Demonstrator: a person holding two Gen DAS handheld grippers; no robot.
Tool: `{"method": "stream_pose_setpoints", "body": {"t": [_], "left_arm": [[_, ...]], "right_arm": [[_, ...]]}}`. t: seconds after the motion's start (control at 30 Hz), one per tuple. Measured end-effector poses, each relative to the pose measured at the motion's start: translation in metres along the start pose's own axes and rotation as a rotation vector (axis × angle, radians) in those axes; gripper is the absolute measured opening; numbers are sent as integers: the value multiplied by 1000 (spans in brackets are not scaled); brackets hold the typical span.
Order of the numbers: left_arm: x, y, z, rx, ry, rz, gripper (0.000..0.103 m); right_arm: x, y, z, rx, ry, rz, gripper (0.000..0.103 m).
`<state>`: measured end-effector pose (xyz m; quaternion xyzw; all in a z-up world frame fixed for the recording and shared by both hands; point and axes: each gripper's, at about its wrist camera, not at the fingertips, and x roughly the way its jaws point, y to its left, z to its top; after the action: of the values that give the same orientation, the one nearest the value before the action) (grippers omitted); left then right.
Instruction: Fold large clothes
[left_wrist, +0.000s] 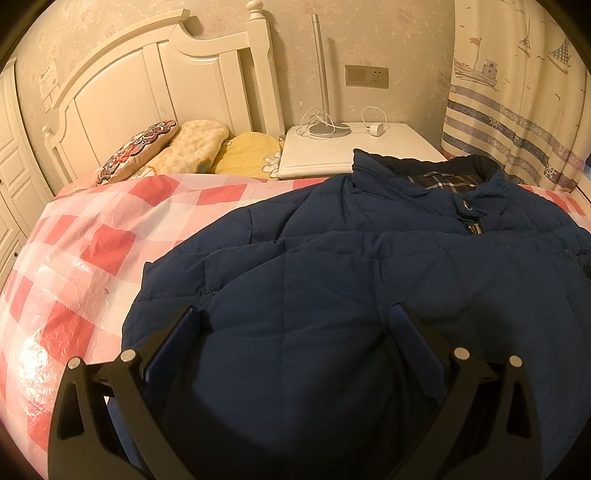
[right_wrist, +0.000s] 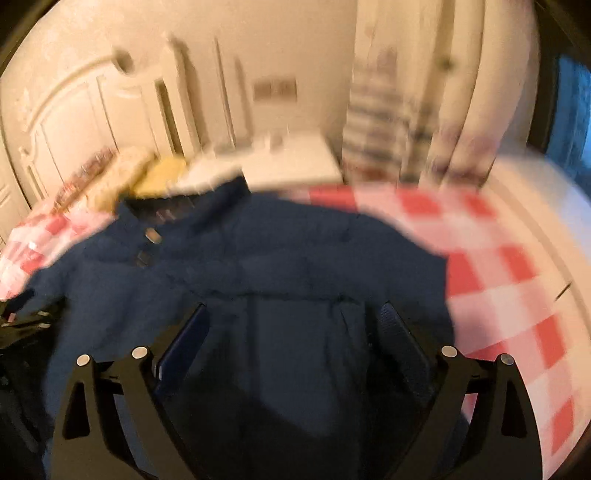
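Across the checked bed cover (left_wrist: 110, 229) my navy jacket (left_wrist: 332, 266) is lying flat, sides seemingly folded in, the final fold still waiting; I am hovering my left gripper (left_wrist: 293, 321) and right gripper (right_wrist: 293, 319) over it, both spread apart and empty

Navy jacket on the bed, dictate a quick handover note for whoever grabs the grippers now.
Left gripper: open, fingers over the navy quilted padded jacket, nothing held.
Right gripper: open over the same jacket, nothing held; view blurred.
Jacket lies front up on the red-and-white checked bed cover, collar toward the white bedside table.
Done: apparently sleeves folded in.
Left: fold the body.
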<state>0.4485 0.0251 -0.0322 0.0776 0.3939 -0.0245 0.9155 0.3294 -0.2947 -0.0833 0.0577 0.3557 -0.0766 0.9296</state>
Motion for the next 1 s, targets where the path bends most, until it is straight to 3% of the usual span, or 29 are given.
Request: {"method": "stream_pose_setpoints", "body": {"t": [0.07, 0.13, 0.2, 0.23, 0.53, 0.7, 0.77, 0.87, 0.93, 1.0], "left_arm": [[0, 0, -1, 0, 0, 0, 101], [-1, 0, -1, 0, -1, 0, 101], [-1, -1, -1, 0, -1, 0, 101], [-1, -1, -1, 0, -1, 0, 101], [1, 2, 0, -14, -5, -2, 101], [-1, 0, -1, -3, 23, 4, 101], [-14, 2, -4, -17, 71, 8, 100], [-70, 5, -22, -93, 19, -133, 101], [-105, -3, -41, -58, -16, -178, 101], [-119, -14, -61, -13, -14, -180, 101]], "right_arm": [[-24, 17, -2, -67, -63, 12, 90], [-31, 36, -10, -165, -67, 40, 90], [-19, 49, -23, -251, -12, 51, 90], [-2, 55, -33, -283, 60, 48, 91], [11, 53, -37, -263, 91, 67, 94], [11, 49, -36, -237, 104, 129, 97], [-7, 39, -36, -188, 111, 131, 96], [-58, 23, -43, -93, 22, 183, 97], [-79, 22, -53, -122, 10, 180, 97], [-83, 29, -70, -182, 69, 167, 97]]}}
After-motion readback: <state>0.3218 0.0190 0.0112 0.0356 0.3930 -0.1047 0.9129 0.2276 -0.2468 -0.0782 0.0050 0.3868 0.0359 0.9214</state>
